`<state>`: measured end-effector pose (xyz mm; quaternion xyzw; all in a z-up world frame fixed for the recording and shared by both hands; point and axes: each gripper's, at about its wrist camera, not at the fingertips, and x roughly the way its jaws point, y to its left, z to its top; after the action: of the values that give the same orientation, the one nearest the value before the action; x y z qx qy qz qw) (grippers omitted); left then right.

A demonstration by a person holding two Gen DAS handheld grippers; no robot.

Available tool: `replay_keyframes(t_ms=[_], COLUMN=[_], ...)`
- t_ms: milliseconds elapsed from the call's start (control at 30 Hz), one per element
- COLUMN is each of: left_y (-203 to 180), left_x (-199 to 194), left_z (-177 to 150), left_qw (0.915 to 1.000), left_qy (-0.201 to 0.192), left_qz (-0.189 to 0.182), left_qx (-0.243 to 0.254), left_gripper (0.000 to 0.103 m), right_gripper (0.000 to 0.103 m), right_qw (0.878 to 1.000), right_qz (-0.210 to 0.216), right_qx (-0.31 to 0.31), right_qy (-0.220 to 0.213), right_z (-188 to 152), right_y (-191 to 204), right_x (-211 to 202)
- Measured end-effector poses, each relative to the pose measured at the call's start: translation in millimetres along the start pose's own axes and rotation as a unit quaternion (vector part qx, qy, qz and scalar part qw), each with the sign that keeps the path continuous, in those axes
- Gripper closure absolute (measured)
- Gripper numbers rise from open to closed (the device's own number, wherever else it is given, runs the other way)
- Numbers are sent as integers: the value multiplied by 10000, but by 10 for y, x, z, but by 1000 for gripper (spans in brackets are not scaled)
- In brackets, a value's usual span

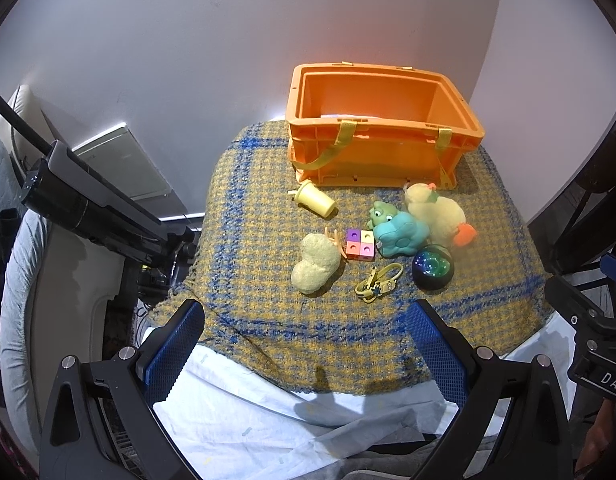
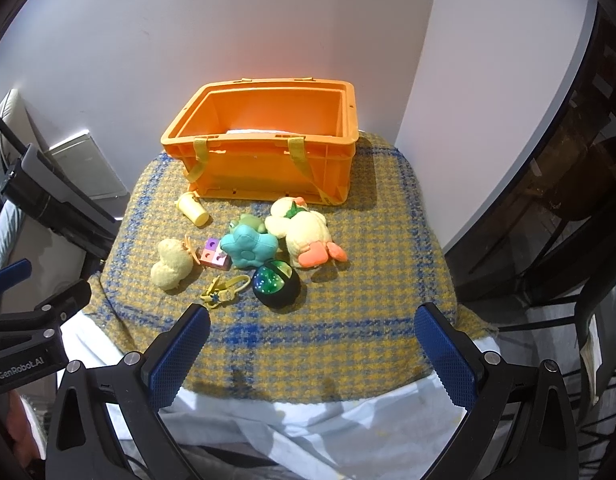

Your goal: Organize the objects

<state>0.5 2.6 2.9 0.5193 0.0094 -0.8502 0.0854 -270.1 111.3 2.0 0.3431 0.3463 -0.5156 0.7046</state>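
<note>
An open orange crate (image 1: pixel 380 152) (image 2: pixel 268 160) stands at the back of a yellow and blue checked blanket (image 1: pixel 268 320) (image 2: pixel 348 320). In front of it lie a yellow cup (image 1: pixel 314 199) (image 2: pixel 193 208), a pale plush (image 1: pixel 316 264) (image 2: pixel 171 266), a coloured cube block (image 1: pixel 360 245) (image 2: pixel 214 256), a teal frog plush (image 1: pixel 400 230) (image 2: pixel 248 246), a yellow duck plush (image 1: pixel 436 214) (image 2: pixel 304 232), a dark ball (image 1: pixel 433 269) (image 2: pixel 277 284) and a yellow strap toy (image 1: pixel 378 283) (image 2: pixel 224 290). My left gripper (image 1: pixel 306 316) and right gripper (image 2: pixel 312 320) are open and empty, near the blanket's front edge.
A white sheet (image 1: pixel 268 412) (image 2: pixel 308 428) lies under the blanket at the front. Black tripod gear (image 1: pixel 88 208) stands to the left, with a white panel (image 1: pixel 124 164) behind it. A dark chair frame (image 2: pixel 568 240) is at the right. The wall is close behind the crate.
</note>
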Motion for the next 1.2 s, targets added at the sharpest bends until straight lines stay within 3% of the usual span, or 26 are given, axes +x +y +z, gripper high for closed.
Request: replay_keyframes(t_ms=[567, 633, 733, 1000, 1200], left_y=[30, 54, 81, 44, 116], left_x=[444, 516, 632, 992, 1229], left_z=[-9, -10, -6, -23, 3], left_qw=[9998, 9986, 9980, 9989, 9987], left_qy=[128, 148, 159, 202, 255], left_qz=[107, 235, 337, 299, 131], left_qx=[-76, -446, -514, -313, -433], left_gripper=[0, 0, 0, 0, 0], right_gripper=[1, 1, 1, 1, 1], right_qw=[9998, 9998, 9998, 9996, 9994], right_qz=[162, 181, 177, 208, 228], right_qx=[-64, -70, -75, -157, -207], right_qy=[30, 10, 16, 105, 176], right_z=[-44, -47, -54, -65, -32], right_y=[80, 91, 107, 190, 239], right_x=[366, 425, 530, 838, 1031])
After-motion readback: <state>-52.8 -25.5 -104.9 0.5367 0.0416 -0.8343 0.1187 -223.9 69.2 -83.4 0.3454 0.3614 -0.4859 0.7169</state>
